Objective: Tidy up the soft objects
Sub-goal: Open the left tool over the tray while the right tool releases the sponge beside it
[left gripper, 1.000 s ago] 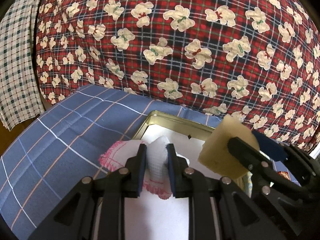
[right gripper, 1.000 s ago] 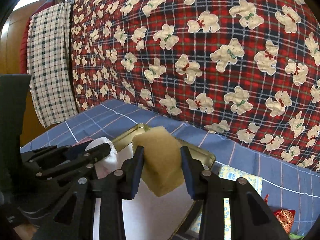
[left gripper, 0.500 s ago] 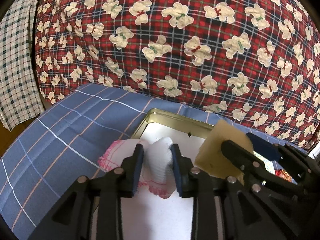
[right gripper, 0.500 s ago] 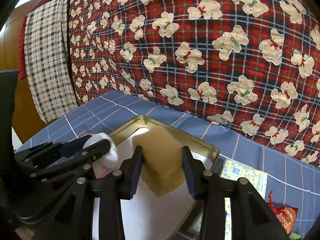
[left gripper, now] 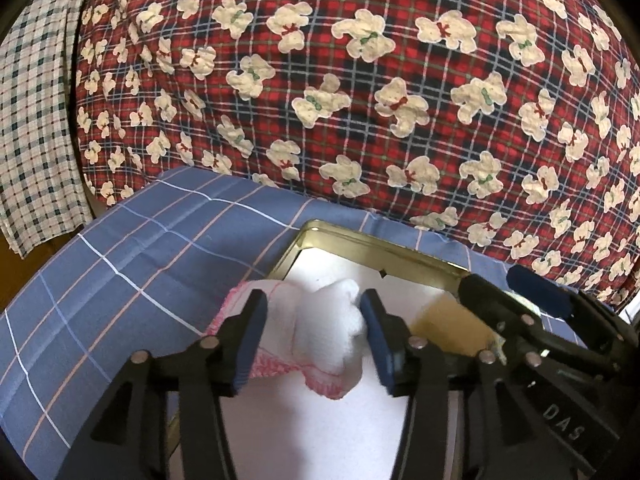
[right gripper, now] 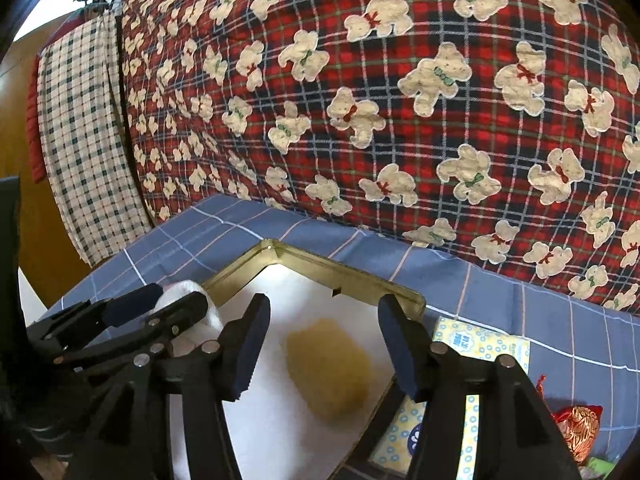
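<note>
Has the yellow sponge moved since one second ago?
Yes. The yellow sponge has dropped out of the opening right gripper, down onto the white floor of the gold tin.

Right wrist view: sponge released into the gold-rimmed tin

The right hand-held gripper (right gripper: 322,344) is seen with its jaws opening, the blue pads clear of the yellow sponge (right gripper: 330,372), which is blurred between and below them on the white lining of the tin (right gripper: 340,276). At the left, the left hand-held gripper (right gripper: 160,308) is seen, with a white cloth (right gripper: 204,312) between its fingers at the tin's left rim. The tin is set on a blue checked sheet (right gripper: 500,304). Just beside the tin's right rim a patterned tissue pack (right gripper: 480,344) is noted, and farther right a small red-and-gold pouch (right gripper: 576,428). Behind, a red plaid quilt with bear shapes (right gripper: 380,100) is seen, and a green-checked cloth (right gripper: 80,140) hangs at the left.
</note>
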### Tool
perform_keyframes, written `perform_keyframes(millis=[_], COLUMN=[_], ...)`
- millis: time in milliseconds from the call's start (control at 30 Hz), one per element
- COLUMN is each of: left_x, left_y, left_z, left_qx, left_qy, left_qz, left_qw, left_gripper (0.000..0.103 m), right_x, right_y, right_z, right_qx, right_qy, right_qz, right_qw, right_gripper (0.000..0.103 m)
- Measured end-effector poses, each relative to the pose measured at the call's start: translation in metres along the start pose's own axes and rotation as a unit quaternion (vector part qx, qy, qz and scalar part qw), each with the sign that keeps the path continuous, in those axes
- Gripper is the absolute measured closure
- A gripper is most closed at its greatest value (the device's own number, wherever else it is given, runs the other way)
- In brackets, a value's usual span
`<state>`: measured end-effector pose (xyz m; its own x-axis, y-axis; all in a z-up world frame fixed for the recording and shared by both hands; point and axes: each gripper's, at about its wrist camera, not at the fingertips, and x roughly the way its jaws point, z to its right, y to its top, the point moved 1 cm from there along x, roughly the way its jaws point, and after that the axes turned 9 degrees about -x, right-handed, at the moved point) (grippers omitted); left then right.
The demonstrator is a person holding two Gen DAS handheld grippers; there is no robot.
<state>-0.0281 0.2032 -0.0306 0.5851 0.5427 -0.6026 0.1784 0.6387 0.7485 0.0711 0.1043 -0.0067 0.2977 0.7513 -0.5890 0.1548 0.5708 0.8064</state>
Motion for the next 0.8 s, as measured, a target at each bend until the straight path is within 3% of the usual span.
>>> perform_keyframes(millis=[200,333,400,467,667,800], left_x=[-0.001,-0.004,-0.005,-0.006,-0.016,-0.026], left_y=[0.001,0.003,0.002,0.001,0.005,0.007], left_z=[-0.003,-0.008,-0.006,-0.003,-0.008,-0.012], left_qx=[-0.005,-0.023,-0.022,-0.020,-0.044,-0.068], left_qy=[-0.002,-0.018,-0.025,-0.038,-0.055,-0.078], left_qz=[0.002,0.004,0.003,0.003,0.025,0.048], left_qw=[1.0000,0.9996,0.9994,0.9991,0.9972,0.9935], left_gripper=[0.046,0.033,0.033,0.027,0.027,0.014], right_x=[-0.006,-0.015,-0.022,-0.030,-0.057,-0.078], right_y=[0.001,0.003,0.005,0.006,0.011,0.006], right_z=[0.000,0.001,0.004,0.006,0.007,0.011], right_qx=[-0.003,0.001,0.005,0.012,0.018,0.029], right_qy=[-0.008,-0.008,-0.010,-0.009,-0.013,-0.028], right_qz=[0.016,0.041,0.054,0.071,0.117,0.141], right_qw=[1.000,0.999,0.999,0.997,0.993,0.989], right_gripper=[0.044,0.043,0.039,0.023,0.022,0.022])
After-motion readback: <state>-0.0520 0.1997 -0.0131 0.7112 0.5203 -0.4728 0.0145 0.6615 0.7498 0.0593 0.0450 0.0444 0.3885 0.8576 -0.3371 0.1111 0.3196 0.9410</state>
